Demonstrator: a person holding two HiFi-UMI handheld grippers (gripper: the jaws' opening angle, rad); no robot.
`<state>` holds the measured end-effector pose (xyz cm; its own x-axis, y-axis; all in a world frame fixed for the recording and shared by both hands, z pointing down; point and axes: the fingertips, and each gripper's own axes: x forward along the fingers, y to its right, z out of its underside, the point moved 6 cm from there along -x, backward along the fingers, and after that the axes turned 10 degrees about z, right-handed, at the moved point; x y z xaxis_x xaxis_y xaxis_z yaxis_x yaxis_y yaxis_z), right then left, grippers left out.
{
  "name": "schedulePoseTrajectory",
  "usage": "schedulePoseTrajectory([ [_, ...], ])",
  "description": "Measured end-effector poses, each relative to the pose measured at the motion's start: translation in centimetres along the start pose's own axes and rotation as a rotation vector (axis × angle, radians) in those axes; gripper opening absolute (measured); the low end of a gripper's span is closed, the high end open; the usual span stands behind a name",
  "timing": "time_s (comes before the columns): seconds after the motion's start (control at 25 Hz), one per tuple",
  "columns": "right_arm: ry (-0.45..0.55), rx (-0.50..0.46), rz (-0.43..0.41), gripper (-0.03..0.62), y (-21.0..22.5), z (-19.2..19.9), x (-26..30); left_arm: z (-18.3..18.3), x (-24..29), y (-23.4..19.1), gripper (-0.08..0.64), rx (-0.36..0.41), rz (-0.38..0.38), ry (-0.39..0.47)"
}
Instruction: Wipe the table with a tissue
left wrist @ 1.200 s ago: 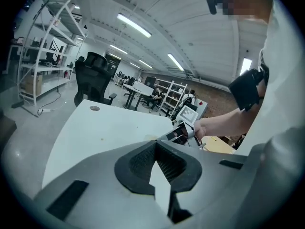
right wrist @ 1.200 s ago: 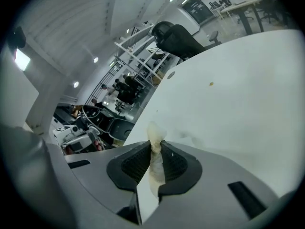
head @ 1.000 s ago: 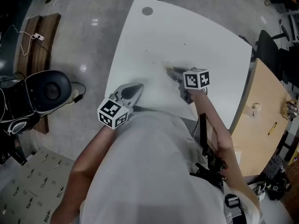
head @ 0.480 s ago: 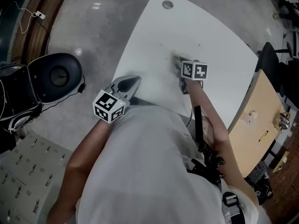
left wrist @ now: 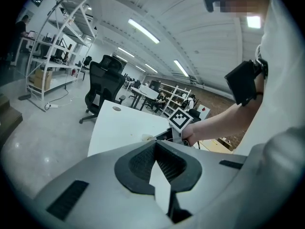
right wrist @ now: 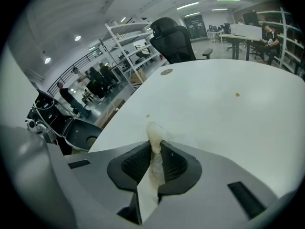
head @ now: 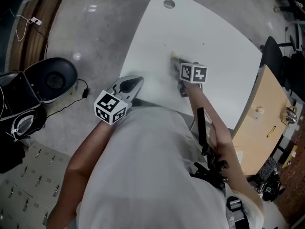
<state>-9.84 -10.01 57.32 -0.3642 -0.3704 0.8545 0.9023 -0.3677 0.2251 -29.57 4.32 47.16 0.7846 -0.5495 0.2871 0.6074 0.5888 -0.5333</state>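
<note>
While the right gripper [head: 177,61] reaches out over the white table [head: 214,27], the left gripper [head: 137,82] hangs by the table's near edge. The left gripper view shows its jaws shut tight on nothing. The right gripper view shows jaws squeezing a crumpled tissue [right wrist: 153,133], its tip against the table.

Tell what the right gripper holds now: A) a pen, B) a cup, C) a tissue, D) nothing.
C: the right gripper is shut on a crumpled tissue, whose end pokes out against the white table.
</note>
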Motion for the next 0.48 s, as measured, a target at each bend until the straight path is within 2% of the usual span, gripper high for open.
schedulePoseTrajectory([
  [0.16,0.005,-0.011,-0.016,0.055,-1.8,0.9,0.1,0.0,-0.4,-0.3,0.006,0.013,0.024,-0.012],
  [0.36,-0.003,-0.116,-0.046,0.055,-3.6,2.0,0.1,0.0,-0.6,-0.7,0.006,0.035,0.058,-0.032],
  [0.48,-0.051,-0.180,-0.122,0.055,-4.6,2.9,-0.1,-0.4,-0.5,-0.8,0.006,0.051,0.078,-0.037],
])
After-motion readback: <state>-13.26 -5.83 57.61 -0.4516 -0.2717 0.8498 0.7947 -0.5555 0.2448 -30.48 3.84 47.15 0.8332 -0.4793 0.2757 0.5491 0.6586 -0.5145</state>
